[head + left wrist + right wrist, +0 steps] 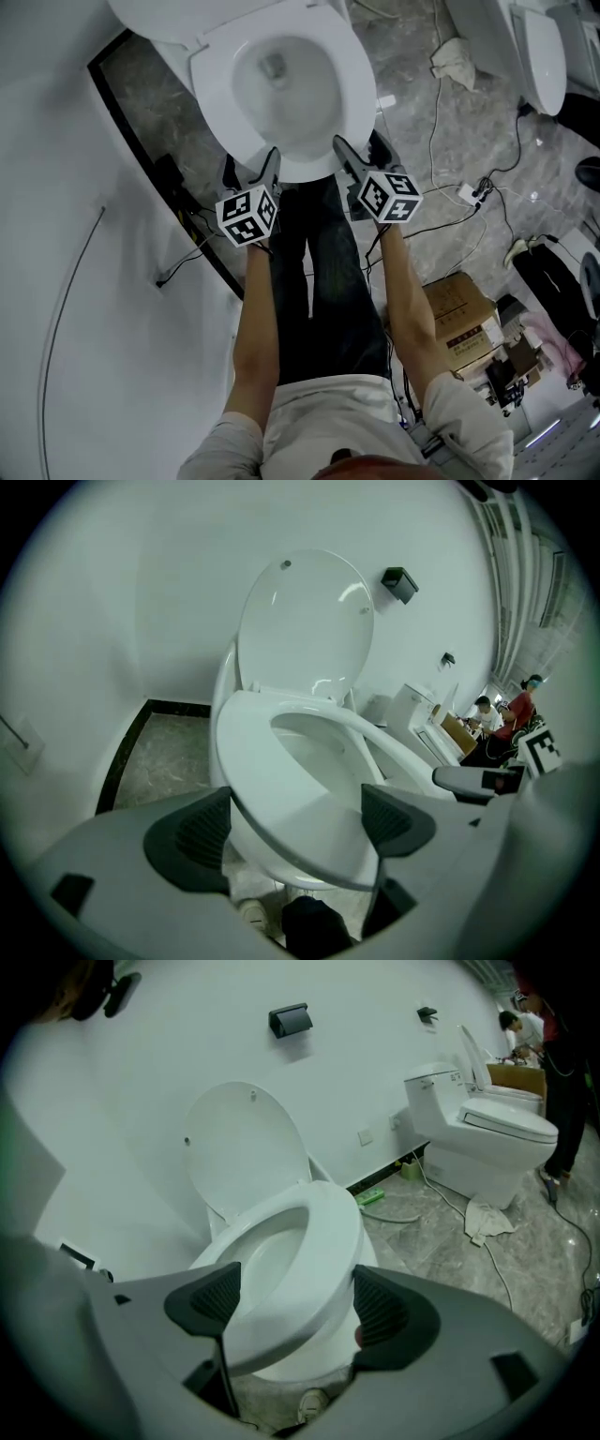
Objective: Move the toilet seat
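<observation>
Grey marbled floor (412, 56) fills the right side of my head view, and there's plenty on it. The toilet (281, 103) stands at upper middle, and a 2nd toilet (539, 52) sits in the upper right corner. Between them lies 1 crumpled white rag (454, 62). A thin cable (433, 141) trails down from there to a white plug block (466, 194). At lower right, 1 cardboard box (459, 309) sits among clutter. In my right gripper view, a green power strip (372, 1196) lies by the wall.
</observation>
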The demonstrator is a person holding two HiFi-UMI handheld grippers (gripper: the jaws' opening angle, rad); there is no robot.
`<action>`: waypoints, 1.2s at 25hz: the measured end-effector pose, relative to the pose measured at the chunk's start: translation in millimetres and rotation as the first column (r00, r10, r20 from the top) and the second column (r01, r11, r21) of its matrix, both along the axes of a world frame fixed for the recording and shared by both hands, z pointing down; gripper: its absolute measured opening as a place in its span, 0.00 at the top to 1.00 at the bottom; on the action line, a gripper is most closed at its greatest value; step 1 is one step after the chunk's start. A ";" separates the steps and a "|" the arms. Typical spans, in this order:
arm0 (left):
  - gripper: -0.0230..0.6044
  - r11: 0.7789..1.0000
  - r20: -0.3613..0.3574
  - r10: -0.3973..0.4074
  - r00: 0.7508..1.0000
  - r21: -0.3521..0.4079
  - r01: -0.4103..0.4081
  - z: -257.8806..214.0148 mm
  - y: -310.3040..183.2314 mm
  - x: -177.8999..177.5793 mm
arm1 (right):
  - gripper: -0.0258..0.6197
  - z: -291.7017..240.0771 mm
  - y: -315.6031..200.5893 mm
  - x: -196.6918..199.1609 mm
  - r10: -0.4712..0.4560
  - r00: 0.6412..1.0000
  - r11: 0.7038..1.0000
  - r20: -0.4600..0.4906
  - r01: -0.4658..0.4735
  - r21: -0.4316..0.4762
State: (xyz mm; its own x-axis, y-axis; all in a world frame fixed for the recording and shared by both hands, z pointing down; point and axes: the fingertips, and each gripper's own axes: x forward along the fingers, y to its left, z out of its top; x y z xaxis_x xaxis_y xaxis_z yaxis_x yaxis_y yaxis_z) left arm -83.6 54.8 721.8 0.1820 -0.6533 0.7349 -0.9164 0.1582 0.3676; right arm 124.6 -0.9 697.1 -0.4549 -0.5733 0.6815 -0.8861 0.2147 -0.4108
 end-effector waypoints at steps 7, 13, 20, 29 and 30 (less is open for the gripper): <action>0.27 0.997 -0.002 -0.035 0.999 0.062 0.035 -34.4 -10.0 -7.8 | 0.35 -36.7 -9.7 -5.9 0.002 1.000 0.998 0.030 -0.004 0.067; 0.27 0.990 0.019 -0.065 0.998 0.124 0.062 -64.4 -21.0 -13.6 | 0.35 -66.6 -20.2 -10.4 -0.011 0.999 0.994 0.042 0.006 0.112; 0.27 0.973 0.101 -0.010 0.995 0.229 -0.014 -111.0 -30.0 -11.2 | 0.35 -97.2 -33.8 -16.3 0.004 0.997 0.991 0.077 -0.014 0.136; 0.27 0.944 0.199 0.064 0.978 0.306 -0.124 -164.8 -8.6 -3.2 | 0.35 -119.9 -46.7 -20.9 0.030 0.994 0.990 0.104 -0.043 0.131; 0.27 0.940 0.208 0.074 0.975 0.311 -0.137 -168.6 -7.7 -2.2 | 0.35 -122.1 -48.3 -21.7 0.034 0.993 0.990 0.109 -0.048 0.131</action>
State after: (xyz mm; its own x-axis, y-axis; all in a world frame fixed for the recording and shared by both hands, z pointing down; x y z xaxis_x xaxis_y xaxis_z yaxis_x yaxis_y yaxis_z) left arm -85.8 47.1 553.2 0.1404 -0.8450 0.5160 -0.9790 -0.0408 0.1995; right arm 102.9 -49.2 575.0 -0.4947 -0.6756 0.5467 -0.8482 0.2384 -0.4730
